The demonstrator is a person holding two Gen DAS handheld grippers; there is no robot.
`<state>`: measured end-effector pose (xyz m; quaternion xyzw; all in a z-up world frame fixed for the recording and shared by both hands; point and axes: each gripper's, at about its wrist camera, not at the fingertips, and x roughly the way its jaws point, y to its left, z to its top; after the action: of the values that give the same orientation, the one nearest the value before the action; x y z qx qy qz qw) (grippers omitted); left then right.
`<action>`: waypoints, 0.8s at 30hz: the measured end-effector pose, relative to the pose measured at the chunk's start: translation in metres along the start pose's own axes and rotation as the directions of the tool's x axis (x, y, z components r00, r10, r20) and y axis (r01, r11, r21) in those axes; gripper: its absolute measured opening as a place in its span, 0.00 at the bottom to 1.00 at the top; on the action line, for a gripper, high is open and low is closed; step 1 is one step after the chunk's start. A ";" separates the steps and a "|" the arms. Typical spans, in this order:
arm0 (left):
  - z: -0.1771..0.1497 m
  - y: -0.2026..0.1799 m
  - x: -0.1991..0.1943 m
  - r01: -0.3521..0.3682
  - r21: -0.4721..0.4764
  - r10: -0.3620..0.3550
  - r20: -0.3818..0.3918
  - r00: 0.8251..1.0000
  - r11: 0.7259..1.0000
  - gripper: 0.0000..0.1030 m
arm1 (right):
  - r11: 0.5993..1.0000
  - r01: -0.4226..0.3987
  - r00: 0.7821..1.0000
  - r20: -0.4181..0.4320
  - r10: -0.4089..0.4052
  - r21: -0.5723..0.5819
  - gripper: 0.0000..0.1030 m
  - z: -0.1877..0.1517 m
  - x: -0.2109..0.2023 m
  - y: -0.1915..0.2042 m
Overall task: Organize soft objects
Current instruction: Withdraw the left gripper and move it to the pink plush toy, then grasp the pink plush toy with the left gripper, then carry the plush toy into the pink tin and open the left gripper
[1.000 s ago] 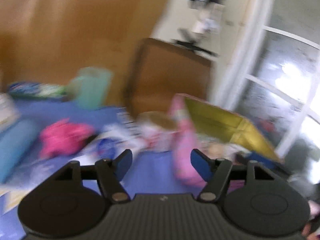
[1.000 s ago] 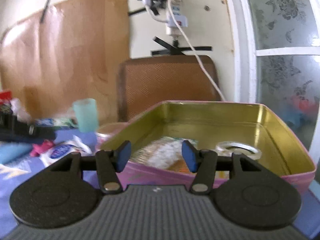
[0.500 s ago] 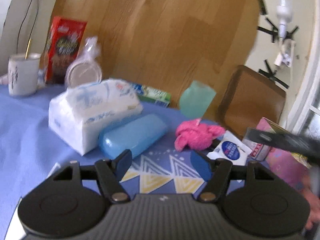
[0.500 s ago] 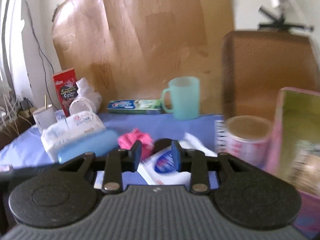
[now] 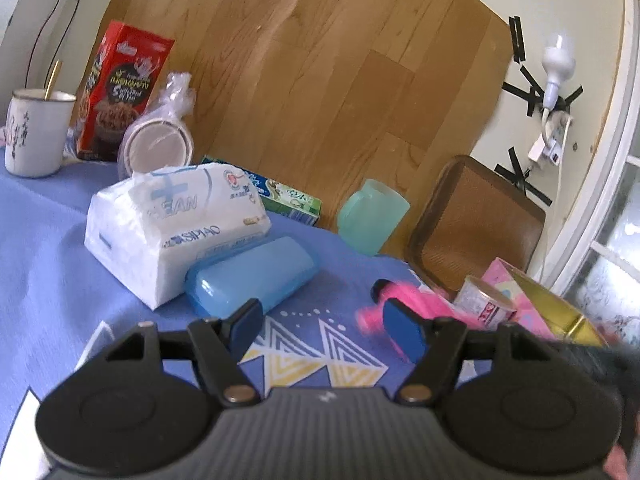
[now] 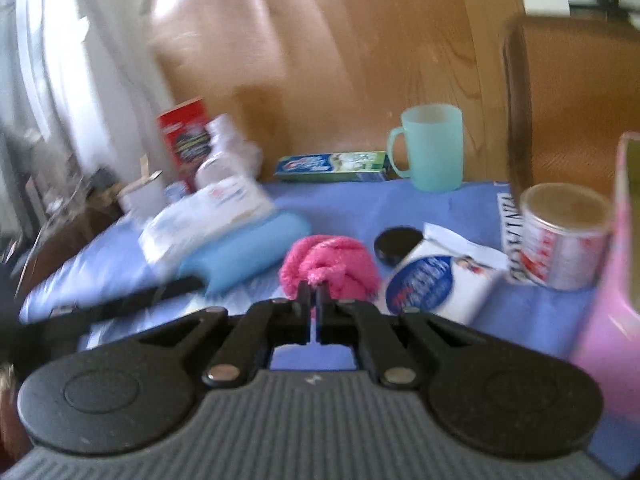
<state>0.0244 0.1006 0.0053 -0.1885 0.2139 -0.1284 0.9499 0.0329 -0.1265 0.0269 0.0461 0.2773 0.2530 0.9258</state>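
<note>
Right gripper (image 6: 314,294) closed on a tuft of the pink fluffy cloth bundle (image 6: 330,264), bundle on the blue patterned tablecloth (image 6: 432,204) between light-blue plastic case (image 6: 248,250) and white-and-blue soft packet (image 6: 436,280), left gripper (image 5: 326,326) open, holding nothing.

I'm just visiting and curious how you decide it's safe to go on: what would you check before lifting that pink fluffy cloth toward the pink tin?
1. Right claw shut on the pink cloth: cannot tell. The fingers are closed at the cloth's near edge, but whether any fabric is pinched does not show.
2. Left claw open, holding nothing: ok.
3. Cloth free of neighbours: not ok. The white pouch and the black lid lie close on its right.
4. Pink tin open: ok, its gold inside shows.
5. Way to the tin clear: not ok. The can stands between them.
6. View sharp: not ok. The right wrist view is blurred.
</note>
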 end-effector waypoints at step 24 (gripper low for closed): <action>-0.030 -0.081 0.027 0.233 0.014 -0.214 -0.340 0.916 0.972 0.50 | 0.984 0.055 0.996 -0.063 -0.067 -0.169 0.42 -0.064 -0.026 0.021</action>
<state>0.0207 0.0100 0.0043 -0.1611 0.3461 -0.2720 0.8833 -0.0293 -0.1248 -0.0100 -0.0490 0.2881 0.2482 0.9236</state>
